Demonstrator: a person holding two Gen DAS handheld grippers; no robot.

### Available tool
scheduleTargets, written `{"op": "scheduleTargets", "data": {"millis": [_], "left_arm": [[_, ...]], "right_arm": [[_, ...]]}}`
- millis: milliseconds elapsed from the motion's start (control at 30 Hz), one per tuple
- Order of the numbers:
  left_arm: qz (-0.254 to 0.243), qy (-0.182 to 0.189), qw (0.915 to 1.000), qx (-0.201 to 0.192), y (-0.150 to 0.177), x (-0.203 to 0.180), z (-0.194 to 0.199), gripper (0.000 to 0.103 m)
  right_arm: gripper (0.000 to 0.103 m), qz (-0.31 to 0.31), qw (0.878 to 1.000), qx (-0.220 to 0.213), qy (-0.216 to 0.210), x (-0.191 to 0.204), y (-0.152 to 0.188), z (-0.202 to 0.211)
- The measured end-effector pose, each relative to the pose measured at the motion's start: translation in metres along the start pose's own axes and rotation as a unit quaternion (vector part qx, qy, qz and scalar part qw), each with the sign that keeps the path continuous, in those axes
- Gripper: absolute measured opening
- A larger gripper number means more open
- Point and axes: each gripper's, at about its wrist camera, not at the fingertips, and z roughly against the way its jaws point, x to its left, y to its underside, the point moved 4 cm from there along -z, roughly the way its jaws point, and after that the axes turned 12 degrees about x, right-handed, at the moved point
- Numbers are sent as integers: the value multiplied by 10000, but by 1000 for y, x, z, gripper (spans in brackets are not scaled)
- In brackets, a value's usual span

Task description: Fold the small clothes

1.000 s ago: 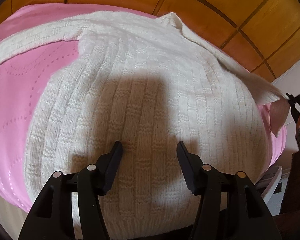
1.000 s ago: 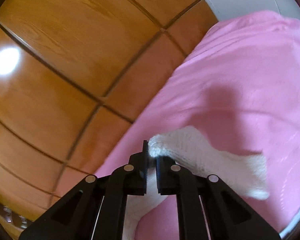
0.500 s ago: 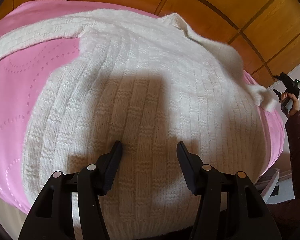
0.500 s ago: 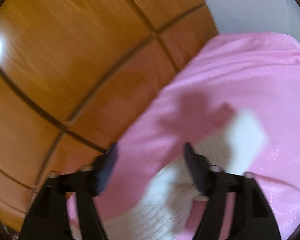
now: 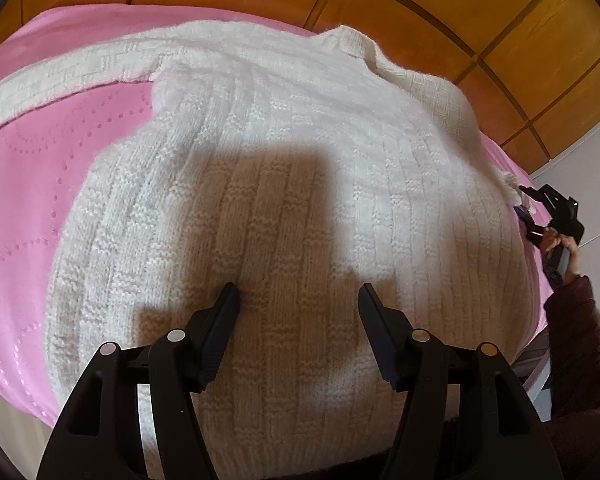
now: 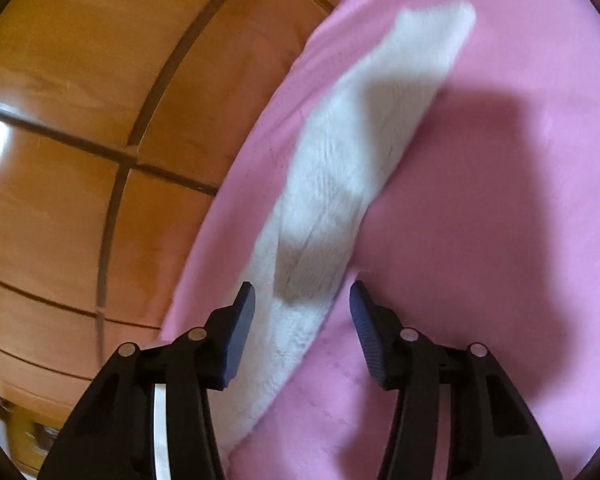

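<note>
A white knit sweater (image 5: 284,168) lies flat on a pink bedcover (image 5: 32,184). One sleeve (image 5: 52,80) stretches out to the left. My left gripper (image 5: 298,300) is open and empty, hovering over the sweater's body near its hem. In the right wrist view the other sleeve (image 6: 352,152) lies stretched along the pink cover (image 6: 500,200). My right gripper (image 6: 302,300) is open above that sleeve and holds nothing. It also shows in the left wrist view (image 5: 548,208) at the sweater's right side.
A wooden panelled headboard (image 5: 480,12) runs along the far side of the bed and shows in the right wrist view (image 6: 80,120) to the left. The bed's edge drops off at the lower left (image 5: 8,432). A white wall (image 5: 580,184) is at the right.
My right gripper held the sleeve's cuff, then opened and let it go; the sleeve now lies flat on the cover. My left gripper stayed open over the sweater.
</note>
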Motion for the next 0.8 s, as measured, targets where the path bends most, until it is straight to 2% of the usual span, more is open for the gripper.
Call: {"op": "scheduleTargets", "data": {"millis": [67,100,133,167,200,233,300,367,400,433,467,500,533,567,600,633,733,800], "left_arm": [[13,-13,10000,-1,-1,-2,0,60],[14,-15,10000,-1,-1,-2,0,60],[17,-12,10000,-1,-1,-2,0,60],[29,-2,10000,-1,-1,-2,0,60],[41,7,10000,-4,-1,-2,1,60],[50,17,10000,-14,0,-1,1,60],[75,23,10000,-61,-1,2,4,60],[100,13,9999,-100,-2,5,6,60],[105,12,9999,-111,-2,7,7,60],[106,4,9998,-139,-2,10,9,60],[101,-16,9998,-168,-2,12,11,60],[99,-43,9997,-208,-2,15,13,60],[100,-79,9996,-268,-1,18,18,60],[99,-108,9994,-311,0,21,21,60],[98,-165,9991,-371,1,24,26,60],[105,-256,9986,-442,3,30,32,60],[190,-432,9973,-566,10,47,45,60],[339,-570,9958,-636,14,65,54,60]], "right_arm": [[48,-128,9996,-159,-201,2,-4,-6],[45,-176,9994,-180,-238,3,-7,-9],[36,-184,9994,-221,-180,5,-11,-11],[29,-186,9993,-315,-5,8,-18,-11],[13,-201,9989,-408,145,9,-23,-8],[7,-204,9974,-581,365,12,-31,1],[6,-1,9929,-965,696,23,-39,24],[6,597,9731,-1541,1603,41,-42,50],[6,932,9540,-1778,2228,48,-44,58],[6,1143,9380,-1857,2695,49,-46,59],[6,1287,9326,-1726,2895,48,-49,53],[8,1317,9399,-1431,2807,44,-50,46],[20,1274,9430,-1311,2781,41,-48,42],[27,1196,9487,-1270,2639,38,-43,43],[45,1174,9532,-1253,2489,36,-38,45],[56,1147,9579,-1202,2340,34,-31,47],[56,1141,9737,-740,1829,30,0,44],[57,1209,9860,6,1151,29,37,34]]}}
